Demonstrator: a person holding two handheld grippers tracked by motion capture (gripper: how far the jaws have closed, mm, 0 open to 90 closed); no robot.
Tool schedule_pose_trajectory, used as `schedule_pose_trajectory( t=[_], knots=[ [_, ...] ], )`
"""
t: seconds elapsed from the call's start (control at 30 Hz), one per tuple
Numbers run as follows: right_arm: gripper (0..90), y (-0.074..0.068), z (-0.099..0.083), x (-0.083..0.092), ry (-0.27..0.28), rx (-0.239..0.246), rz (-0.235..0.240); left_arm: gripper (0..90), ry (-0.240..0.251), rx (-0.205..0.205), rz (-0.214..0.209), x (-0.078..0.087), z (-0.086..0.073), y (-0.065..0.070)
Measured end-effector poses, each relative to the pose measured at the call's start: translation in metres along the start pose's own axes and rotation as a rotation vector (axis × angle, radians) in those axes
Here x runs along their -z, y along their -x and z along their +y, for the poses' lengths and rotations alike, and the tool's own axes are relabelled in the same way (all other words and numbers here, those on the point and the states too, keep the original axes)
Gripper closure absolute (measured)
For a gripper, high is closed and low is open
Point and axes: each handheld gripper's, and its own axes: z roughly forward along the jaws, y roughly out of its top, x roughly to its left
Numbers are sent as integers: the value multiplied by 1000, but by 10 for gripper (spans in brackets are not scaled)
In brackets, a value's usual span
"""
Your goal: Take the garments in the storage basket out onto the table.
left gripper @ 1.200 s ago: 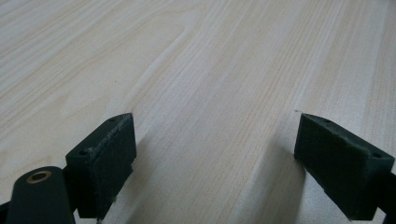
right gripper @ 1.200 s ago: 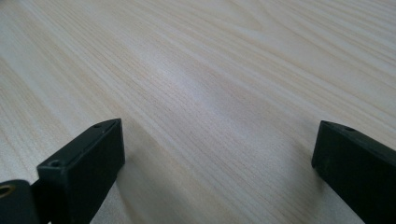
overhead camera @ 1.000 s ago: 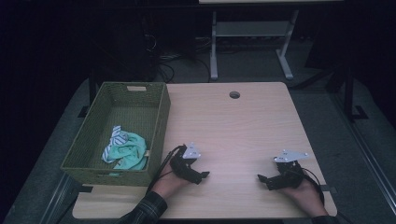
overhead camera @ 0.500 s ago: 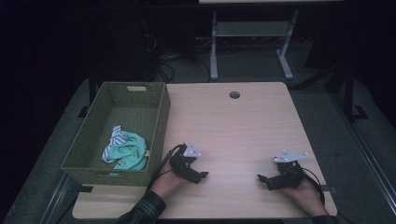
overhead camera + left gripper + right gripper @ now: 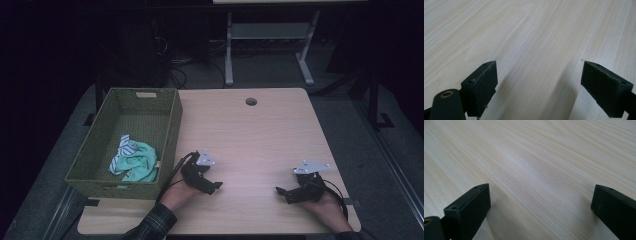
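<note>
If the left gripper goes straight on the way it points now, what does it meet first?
Probably nothing soon: the left gripper is open over bare table, pointing roughly toward the right gripper, which is far off.

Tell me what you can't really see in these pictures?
- The green cloth in the woven basket: in the high view it is crumpled and dim, and the near basket wall hides its lower part, so what kind of cloth it is cannot be told.
- The person's arms: cut off by the bottom edge of the high view.
- The left hand-held gripper and right hand-held gripper: the bottom edge of each gripper view cuts off their bodies.
</note>
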Motion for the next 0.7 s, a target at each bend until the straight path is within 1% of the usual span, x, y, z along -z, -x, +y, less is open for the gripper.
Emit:
schedule_pose_trajectory(
  t=[0.13,0.2,0.47,0.57,0.7],
  knots=[
    [21,0,0,0,1,0,0,133,-1,-5,6,2,2,1],
    [21,0,0,0,0,0,0,133,-1,-2,7,3,3,2],
    [21,0,0,0,1,0,0,133,-5,-3,9,7,6,-1],
    [21,0,0,0,1,0,0,133,-8,4,5,7,7,-2],
    [21,0,0,0,1,0,0,133,-15,2,1,8,8,-2]
  ],
)
